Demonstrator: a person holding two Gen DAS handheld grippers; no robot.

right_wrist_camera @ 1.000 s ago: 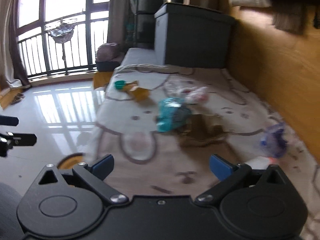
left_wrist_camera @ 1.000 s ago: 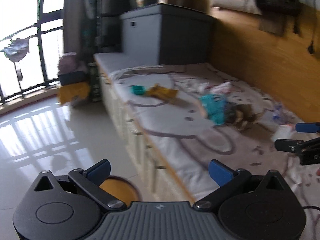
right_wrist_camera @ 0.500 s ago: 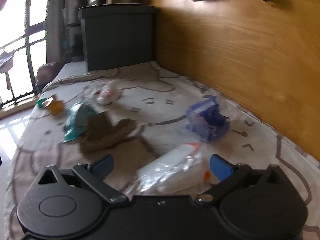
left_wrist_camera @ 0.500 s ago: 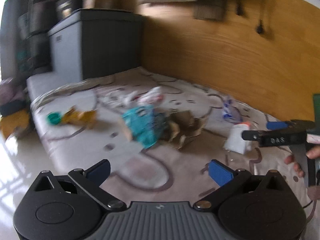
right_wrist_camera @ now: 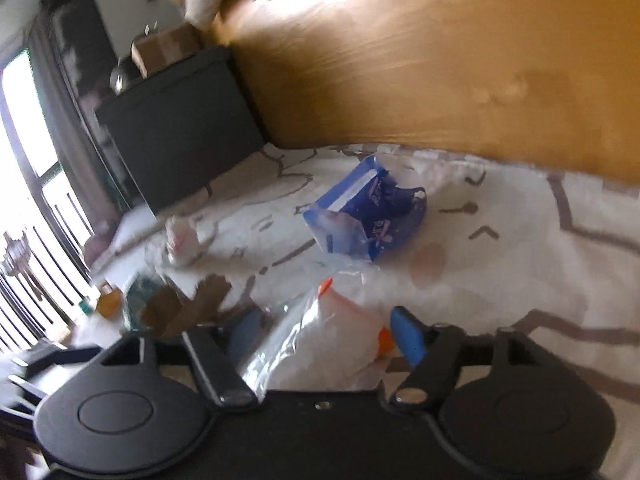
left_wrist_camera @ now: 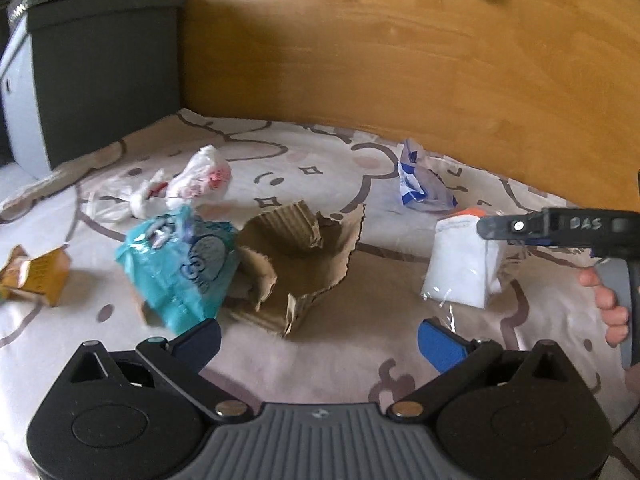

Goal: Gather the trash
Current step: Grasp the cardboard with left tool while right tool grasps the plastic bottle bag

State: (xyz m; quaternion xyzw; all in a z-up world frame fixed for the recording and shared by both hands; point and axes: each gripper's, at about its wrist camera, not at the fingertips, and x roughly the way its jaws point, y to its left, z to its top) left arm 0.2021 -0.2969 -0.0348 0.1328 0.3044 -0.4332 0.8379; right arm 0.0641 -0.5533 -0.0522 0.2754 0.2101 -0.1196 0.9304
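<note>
- A padded bench covered by a pale sheet (left_wrist_camera: 320,168) with a brown cartoon-line print runs along a wooden wall panel (left_wrist_camera: 400,60); pieces of trash lie scattered on the sheet.
- The left gripper (left_wrist_camera: 319,340) hovers low over the near edge of the sheet, its blue-padded fingers spread wide with nothing between them.
- Just beyond it lies a torn piece of brown cardboard (left_wrist_camera: 296,256), touching a crumpled teal plastic bag (left_wrist_camera: 180,264) on its left.
- Behind the teal bag sits a knotted white plastic bag with red print (left_wrist_camera: 196,180); at the far left edge lies a small yellow carton (left_wrist_camera: 36,276).
- A blue and white wrapper (left_wrist_camera: 420,188) rests near the wall, apart from the rest.
- The right gripper (right_wrist_camera: 320,338), held by a hand (left_wrist_camera: 608,304) at the right of the left view, has just been closing; its fingers bracket a clear packet of white material with an orange tip (right_wrist_camera: 316,344).
- Blur hides whether the pads press on the packet yet.
- A dark grey storage cabinet (left_wrist_camera: 92,72) stands at the bench's far end.
</note>
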